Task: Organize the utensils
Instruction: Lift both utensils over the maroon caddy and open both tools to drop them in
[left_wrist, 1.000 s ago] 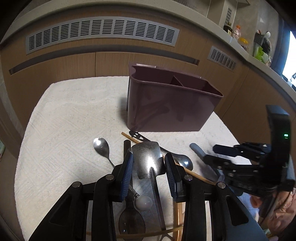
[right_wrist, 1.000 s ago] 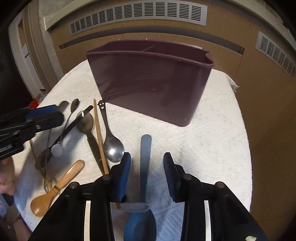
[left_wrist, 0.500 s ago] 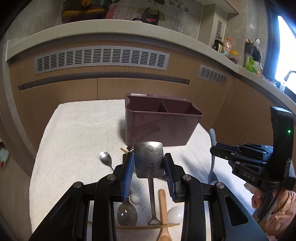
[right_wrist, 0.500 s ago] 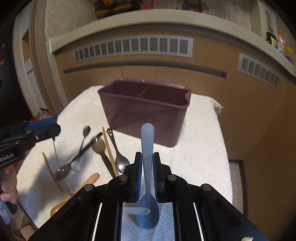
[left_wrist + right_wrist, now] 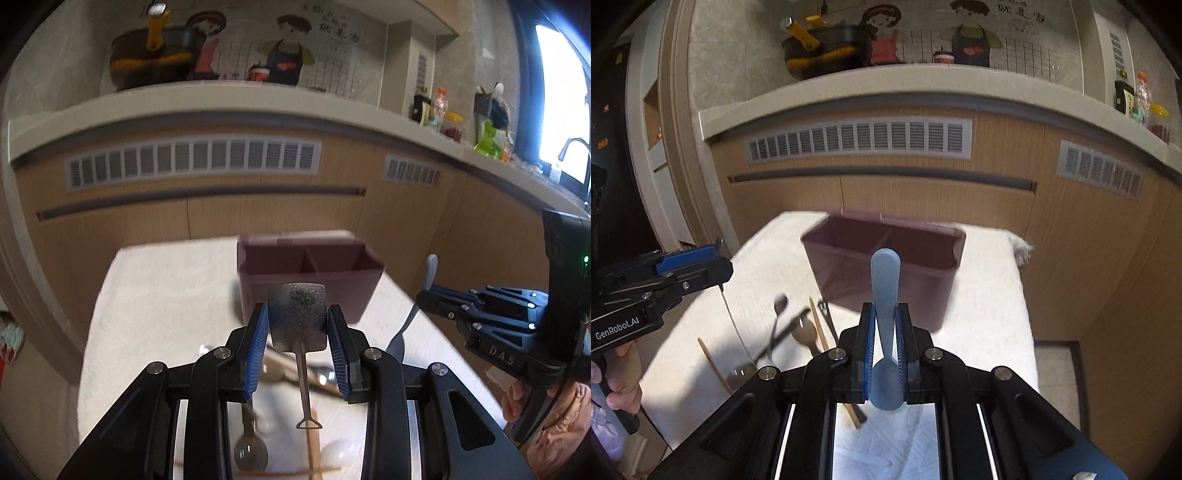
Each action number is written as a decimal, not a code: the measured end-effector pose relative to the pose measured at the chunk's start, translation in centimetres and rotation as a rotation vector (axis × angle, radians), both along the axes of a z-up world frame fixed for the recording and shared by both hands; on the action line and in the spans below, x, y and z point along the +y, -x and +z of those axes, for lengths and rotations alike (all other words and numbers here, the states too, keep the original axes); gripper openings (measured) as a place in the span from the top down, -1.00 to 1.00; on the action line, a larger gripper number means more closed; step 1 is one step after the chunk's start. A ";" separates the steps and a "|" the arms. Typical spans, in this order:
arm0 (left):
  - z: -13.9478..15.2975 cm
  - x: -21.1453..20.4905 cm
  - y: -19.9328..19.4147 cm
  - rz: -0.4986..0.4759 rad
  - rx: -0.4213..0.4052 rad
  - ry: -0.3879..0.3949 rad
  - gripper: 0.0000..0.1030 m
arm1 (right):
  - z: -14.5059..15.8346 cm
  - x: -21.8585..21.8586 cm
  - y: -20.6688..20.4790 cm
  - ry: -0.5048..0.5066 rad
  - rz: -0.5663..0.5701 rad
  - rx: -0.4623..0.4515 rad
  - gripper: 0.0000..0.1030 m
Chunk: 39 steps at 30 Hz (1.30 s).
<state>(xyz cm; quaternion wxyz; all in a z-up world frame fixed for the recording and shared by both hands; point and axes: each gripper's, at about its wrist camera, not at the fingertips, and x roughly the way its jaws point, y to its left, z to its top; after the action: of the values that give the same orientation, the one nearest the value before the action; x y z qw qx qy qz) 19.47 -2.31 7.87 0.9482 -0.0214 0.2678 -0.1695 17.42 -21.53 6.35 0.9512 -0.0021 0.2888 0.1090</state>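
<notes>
Grips: left gripper is clamped on the blade of a small metal spatula, thin handle hanging down toward the table; right gripper is closed tight on a blue spoon, handle pointing up and forward, bowl at the base of the pads.
Caddy: a maroon utensil caddy with two compartments stands on the white towel, ahead of both grippers and below them.
Loose utensils: metal spoons, chopsticks and a wooden spoon lie on the towel in front of the caddy, well apart from either load.
Step in hand: likely carrying both pieces toward the caddy for dropping in.
Risk, spatula: held only by its flat blade edges, it may pivot or slip if the hand tilts, and the dangling handle could snag the caddy's rim.
Risk, spoon: it must be turned to go in; a poor angle could strike the divider or tip the light caddy.
Risk, crowding: both grippers converging on one container may collide.
</notes>
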 end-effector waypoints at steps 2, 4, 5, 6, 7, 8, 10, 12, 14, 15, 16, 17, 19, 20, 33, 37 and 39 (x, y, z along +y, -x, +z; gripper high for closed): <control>3.3 -0.1 -1.1 -0.025 -0.062 0.019 0.35 | 2.7 -0.1 -0.7 0.011 -0.003 -0.065 0.82; 6.0 -0.1 -2.3 -0.035 -0.117 0.040 0.35 | 5.5 -0.3 -1.6 0.023 -0.009 -0.131 0.82; 7.0 -0.2 -3.0 -0.037 -0.141 0.049 0.35 | 6.8 -0.4 -2.3 0.029 -0.014 -0.161 0.82; 8.0 -0.2 -3.9 -0.032 -0.171 0.058 0.35 | 7.8 -0.5 -3.1 0.033 -0.021 -0.184 0.82; 8.6 -0.2 -4.7 -0.023 -0.190 0.064 0.35 | 8.5 -0.6 -4.0 0.037 -0.030 -0.197 0.82; 8.9 -0.3 -5.5 -0.020 -0.200 0.069 0.35 | 8.8 -0.7 -4.7 0.040 -0.041 -0.206 0.82; 8.9 -0.3 -7.6 -0.011 -0.200 0.087 0.35 | 8.9 -0.7 -6.4 0.049 -0.059 -0.209 0.82; 8.4 -0.4 -9.4 -0.007 -0.186 0.100 0.35 | 8.3 -0.7 -8.0 0.054 -0.072 -0.193 0.82; 7.3 -0.4 -11.1 0.004 -0.162 0.115 0.35 | 7.2 -0.8 -9.4 0.043 -0.080 -0.162 0.82; 6.5 -0.5 -12.1 0.009 -0.143 0.116 0.35 | 6.8 -1.0 -9.9 0.038 -0.083 -0.150 0.82; 5.8 -0.5 -12.8 0.013 -0.127 0.112 0.35 | 6.0 -1.0 -10.6 0.038 -0.087 -0.132 0.82; 4.9 -0.8 -13.7 0.019 -0.107 0.104 0.35 | 5.4 -1.1 -10.9 0.040 -0.091 -0.117 0.82; 3.2 -1.2 -14.7 0.020 -0.070 0.092 0.35 | 3.9 -1.1 -11.6 0.042 -0.092 -0.079 0.82; 2.6 -1.4 -15.2 0.019 -0.053 0.090 0.35 | 3.1 -1.1 -12.0 0.043 -0.089 -0.056 0.82; -0.9 -0.2 -13.1 0.028 0.053 0.102 0.22 | -0.2 -1.1 -8.9 0.081 -0.100 -0.013 0.27; -0.4 0.8 -9.0 0.054 0.023 0.038 -0.13 | -0.1 -0.4 -5.3 0.121 -0.072 -0.046 -0.48; -0.8 1.6 -7.0 0.064 0.033 0.010 -0.17 | -0.6 0.9 -3.2 0.193 -0.050 -0.083 -0.92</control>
<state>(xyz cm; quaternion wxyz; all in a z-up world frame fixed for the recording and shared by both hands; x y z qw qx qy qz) 26.46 -0.73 7.03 0.9485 -0.0372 0.2817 -0.1401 20.57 -20.60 5.79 0.9601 -0.0909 0.2583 0.0570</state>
